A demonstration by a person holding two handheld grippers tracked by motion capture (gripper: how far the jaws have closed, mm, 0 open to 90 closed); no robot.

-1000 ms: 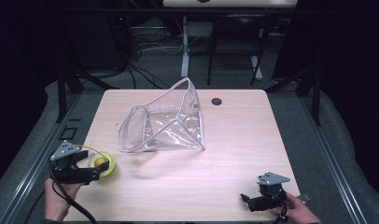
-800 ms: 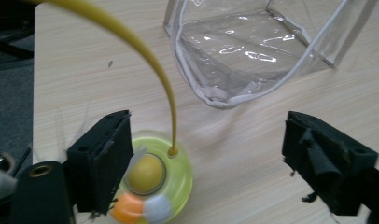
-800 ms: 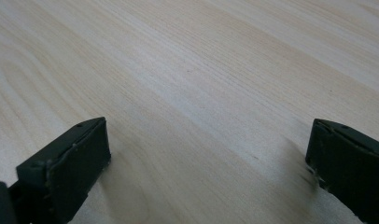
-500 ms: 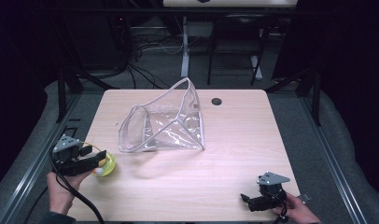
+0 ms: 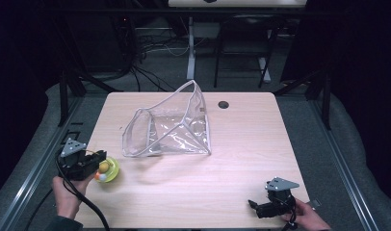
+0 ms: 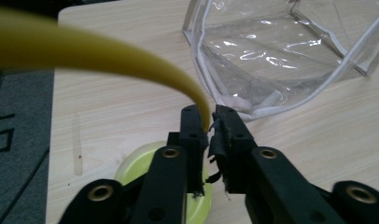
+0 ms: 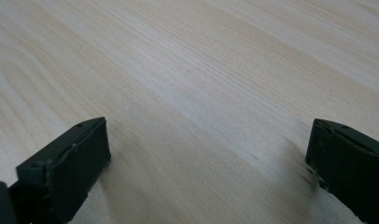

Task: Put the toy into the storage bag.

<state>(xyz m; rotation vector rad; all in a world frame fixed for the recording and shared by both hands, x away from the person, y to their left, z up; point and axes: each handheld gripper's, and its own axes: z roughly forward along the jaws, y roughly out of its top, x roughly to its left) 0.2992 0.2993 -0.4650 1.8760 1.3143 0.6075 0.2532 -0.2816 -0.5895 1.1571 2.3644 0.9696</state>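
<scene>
A lime-green round toy [image 5: 109, 170] with small coloured balls on it lies near the table's left edge. My left gripper [image 5: 101, 161] reaches it from the left, and its jaws have just been closing. In the left gripper view the left gripper [image 6: 208, 121] is shut on a thin yellow curved band [image 6: 108, 58] that arches over the green disc [image 6: 136, 161]. A clear plastic zip pouch [image 5: 169, 127] with white piping stands open at mid-table, its mouth [image 6: 281, 51] just beyond the jaws. My right gripper [image 5: 255, 208] rests open at the front right, the right gripper [image 7: 208, 158] showing nothing between its jaws.
The light wooden table [image 5: 251, 139] has a black round grommet [image 5: 224, 104] at its far side. Dark floor, cables and desk legs lie beyond the far edge. Metal rails run along both sides of the table.
The left gripper's jaws went from wide open around the toy to pinched together on its yellow band. The hand shifted only slightly. The right gripper has not moved.
</scene>
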